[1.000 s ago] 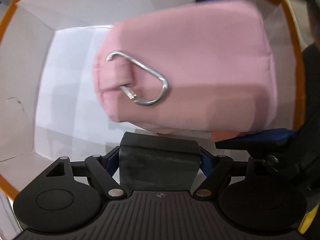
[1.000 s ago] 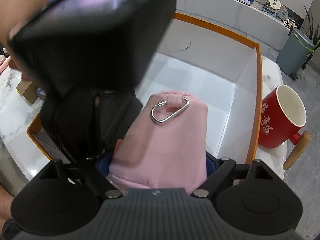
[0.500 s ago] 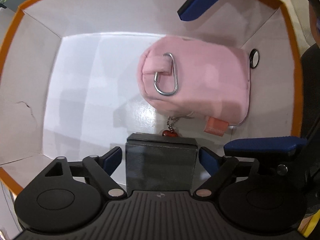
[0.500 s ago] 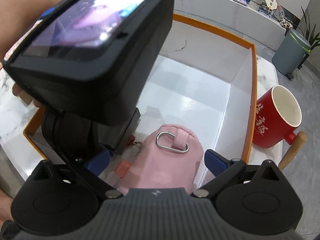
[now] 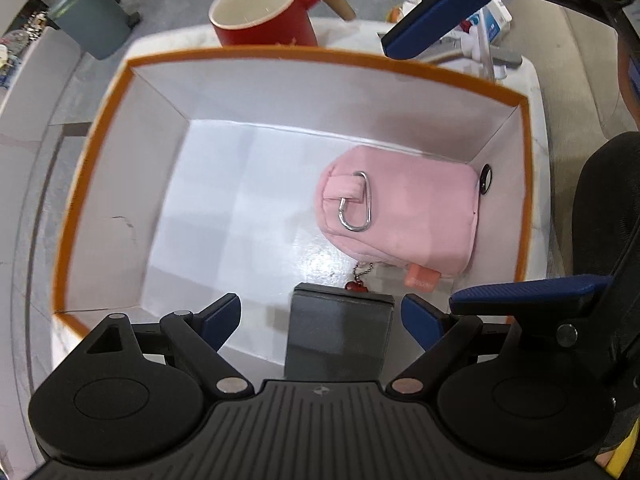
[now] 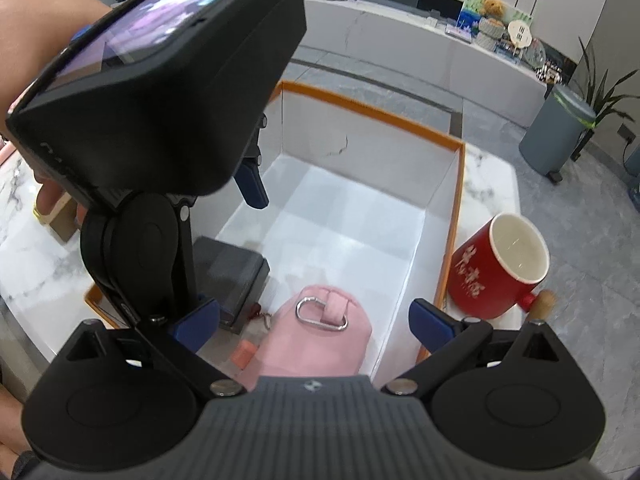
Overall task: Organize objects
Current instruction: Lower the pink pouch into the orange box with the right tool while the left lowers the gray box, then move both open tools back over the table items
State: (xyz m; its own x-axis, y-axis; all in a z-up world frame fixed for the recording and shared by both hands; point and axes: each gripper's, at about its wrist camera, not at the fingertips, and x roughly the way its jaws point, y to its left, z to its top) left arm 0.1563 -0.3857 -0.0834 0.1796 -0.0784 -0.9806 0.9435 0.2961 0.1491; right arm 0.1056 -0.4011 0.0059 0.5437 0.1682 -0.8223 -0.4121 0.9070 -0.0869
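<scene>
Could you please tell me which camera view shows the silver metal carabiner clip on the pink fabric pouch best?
The left wrist view: it looks almost straight down, so the silver metal carabiner clip on the pink fabric pouch shows its full loop, unobstructed. The right wrist view shows the clip too, but foreshortened at a slant, with the pouch partly hidden below.

Pink pouch (image 5: 404,216) was up between both tools a second ago; now it lies on the floor of the orange-rimmed box (image 5: 304,60), in the corner beside the grey block (image 5: 340,332). Left tool (image 5: 320,316) and right tool (image 6: 316,328) have just been opening, nothing between them, both lifted above the box.
</scene>
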